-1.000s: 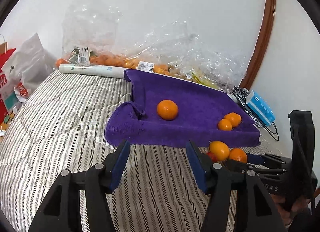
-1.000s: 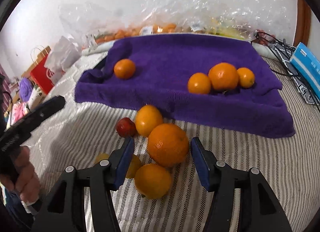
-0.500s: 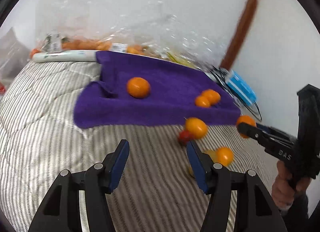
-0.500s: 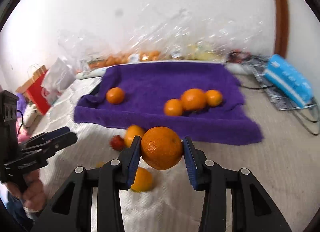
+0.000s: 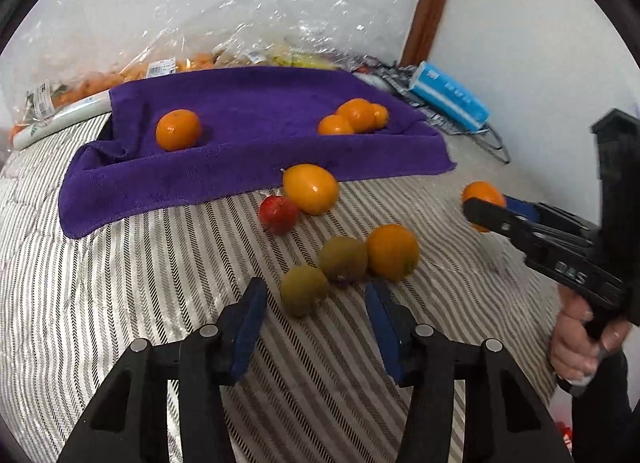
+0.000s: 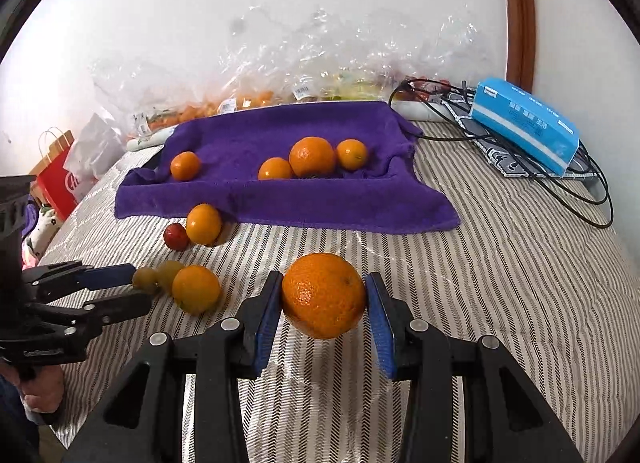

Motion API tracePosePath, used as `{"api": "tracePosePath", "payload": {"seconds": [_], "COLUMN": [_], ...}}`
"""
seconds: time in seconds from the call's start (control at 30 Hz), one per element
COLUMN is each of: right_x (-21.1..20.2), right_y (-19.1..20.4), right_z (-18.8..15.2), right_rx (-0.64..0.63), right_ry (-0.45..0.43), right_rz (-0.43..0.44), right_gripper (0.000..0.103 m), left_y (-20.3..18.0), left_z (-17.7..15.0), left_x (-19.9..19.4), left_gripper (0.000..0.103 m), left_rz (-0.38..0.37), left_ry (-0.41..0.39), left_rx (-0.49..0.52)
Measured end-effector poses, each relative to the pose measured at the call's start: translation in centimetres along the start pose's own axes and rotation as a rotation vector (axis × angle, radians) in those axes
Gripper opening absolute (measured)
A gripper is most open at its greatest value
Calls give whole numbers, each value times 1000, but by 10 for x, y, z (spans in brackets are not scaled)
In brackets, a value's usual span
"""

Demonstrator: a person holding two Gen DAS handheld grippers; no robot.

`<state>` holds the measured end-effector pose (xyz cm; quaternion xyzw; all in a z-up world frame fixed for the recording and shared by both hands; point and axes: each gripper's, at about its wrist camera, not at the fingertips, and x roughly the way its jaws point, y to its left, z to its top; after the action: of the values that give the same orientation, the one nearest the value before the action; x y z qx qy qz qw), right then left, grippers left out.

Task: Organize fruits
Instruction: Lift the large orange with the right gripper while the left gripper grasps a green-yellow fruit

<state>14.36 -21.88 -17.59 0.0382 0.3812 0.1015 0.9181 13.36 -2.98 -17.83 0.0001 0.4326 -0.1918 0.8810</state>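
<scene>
Now R claw [image 6: 323,327] clamped on big orange [image 6: 323,295]; L claw [image 5: 316,305] closing round kiwi [image 5: 304,290], not gripping.

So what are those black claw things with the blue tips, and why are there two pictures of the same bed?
They are grabbing tools, and a person holds one in each hand. Each tool has two fingers with blue pads and a small camera that looks out along them. That gives two pictures, one from each hand.

In the right hand's picture, the right gripper is squeezing a big orange and holding it above the striped bedcover.

In the left hand's picture, the left gripper holds nothing. Its fingers are closing near two green fruits, but not on them. Beside those lie another orange, a yellow-orange fruit and a small red fruit.

Farther back, a purple towel has four oranges on it: one alone and three together.
</scene>
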Motion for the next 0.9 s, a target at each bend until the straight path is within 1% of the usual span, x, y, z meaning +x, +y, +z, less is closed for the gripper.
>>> {"api": "tracePosePath", "payload": {"seconds": [0.03,0.07,0.1,0.17,0.27,0.37,0.43,0.47,0.5,0.6,0.67,0.77,0.8,0.9], "right_x": [0,0,0,-2,-1,5,11,15,18,23,24,22,22,21], "right_y": [0,0,1,2,4,9,11,11,10,10,11,12,10,5], "right_z": [0,-1,-2,-1,4,10,12,13,13,13,13,13,12,12], "right_rx": [0,-2,-5,-12,-23,-49,-48,-35,-27,-19,-27,-30,-23,-3], "right_ry": [-2,-5,-5,-17,-37,-43,-30,-17,-4,22,30,20,17,10], "right_rz": [2,7,12,20,17,18,48,71,76,43,43,27,37,58], "right_gripper": [42,42,42,42,42,42,41,41,41,41,41,41,41,41], "left_y": [-2,-5,-6,-5,6,23,31,32,32,25,23,28,31,32], "left_z": [0,0,0,-3,-6,-5,-3,-3,-3,-2,-3,-3,-4,-4], "left_x": [3,4,3,-1,-8,-11,-12,-12,-11,-9,-9,-9,-10,-10], "left_gripper": [35,27,24,24,24,24,24,24,24,24,24,24,24,24], "left_rz": [22,70,94,114,172,238,229,234,244,287,299,265,249,235], "left_ry": [7,5,8,5,3,-5,-12,-12,-13,-10,-7,-10,-16,-21], "left_rx": [4,18,26,34,28,-26,-65,-74,-77,-55,-58,-101,-118,-131]}}
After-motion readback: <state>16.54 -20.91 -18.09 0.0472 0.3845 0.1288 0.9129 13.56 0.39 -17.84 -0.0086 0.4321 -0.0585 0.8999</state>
